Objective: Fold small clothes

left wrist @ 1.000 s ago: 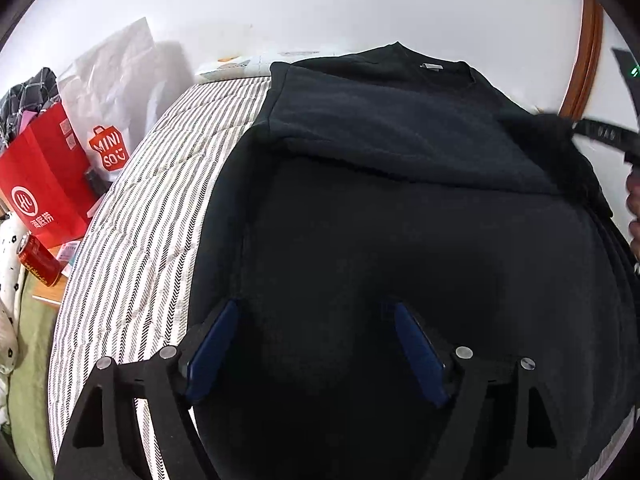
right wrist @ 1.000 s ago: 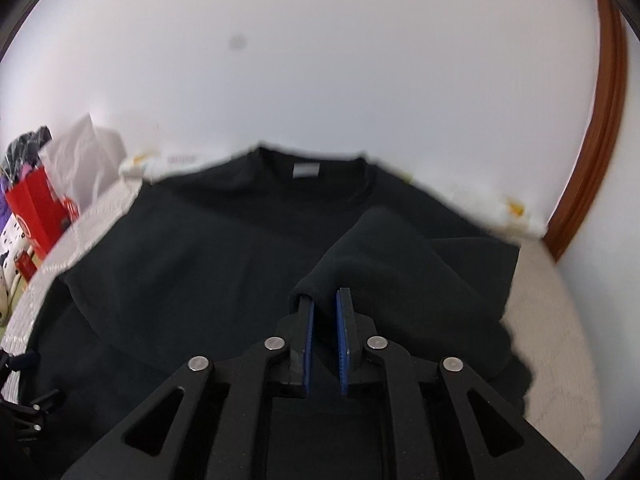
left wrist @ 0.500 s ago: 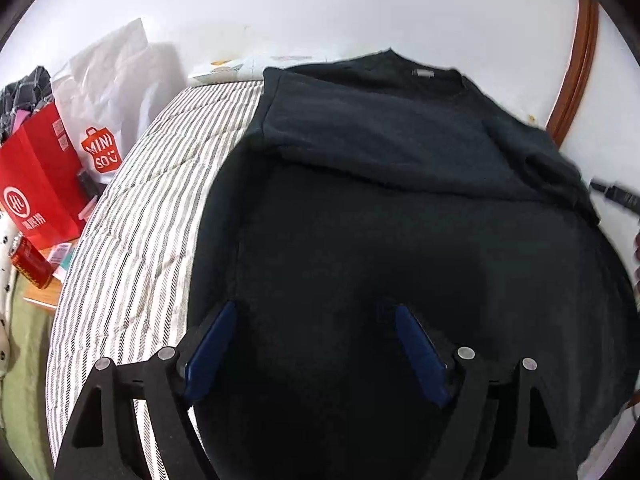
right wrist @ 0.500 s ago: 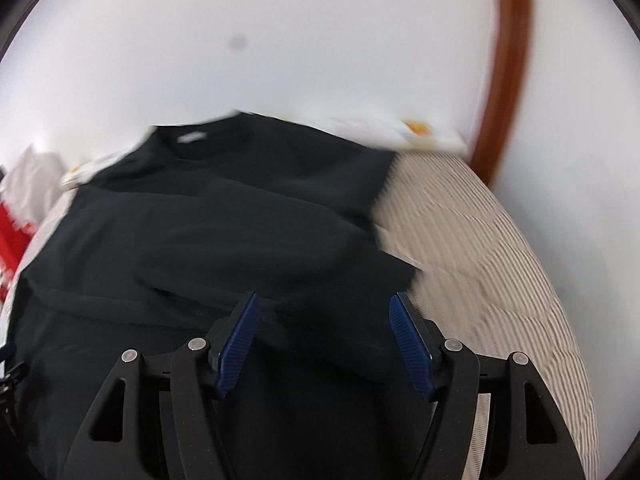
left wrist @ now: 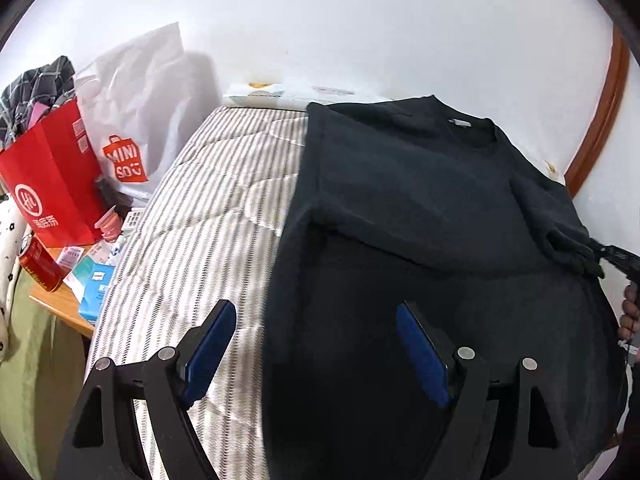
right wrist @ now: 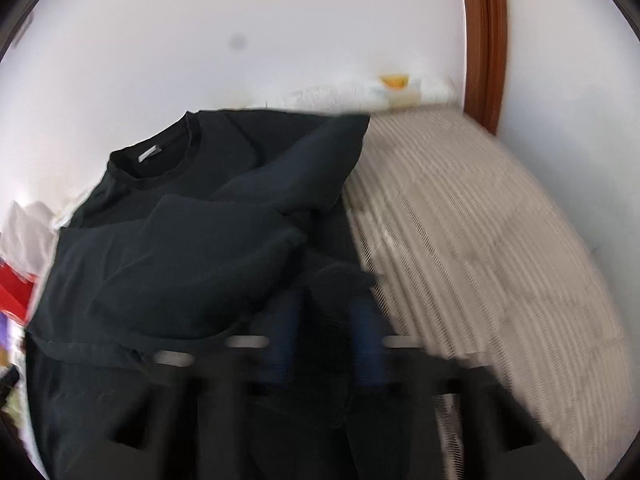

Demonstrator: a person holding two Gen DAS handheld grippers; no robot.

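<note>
Black sweatshirt [left wrist: 420,240] lies spread on a striped mattress [left wrist: 208,216], its collar toward the white wall [left wrist: 360,20]; one sleeve is folded across the chest, and in the right wrist view a second sleeve [right wrist: 248,236] lies bunched over the body; the left gripper [left wrist: 316,344] hovers over the garment's left edge, its blue-padded fingers [left wrist: 210,344] spread wide and released, grasping nothing; the right gripper [right wrist: 326,332] is blurred, its blue fingers [right wrist: 366,332] close on either side of a raised fold of dark cloth, though I cannot tell whether they are clenched on it; beside the bed, a red paper bag [left wrist: 48,184] and a white shopping bag [left wrist: 140,112] stand by a small desk [left wrist: 60,308].
</note>
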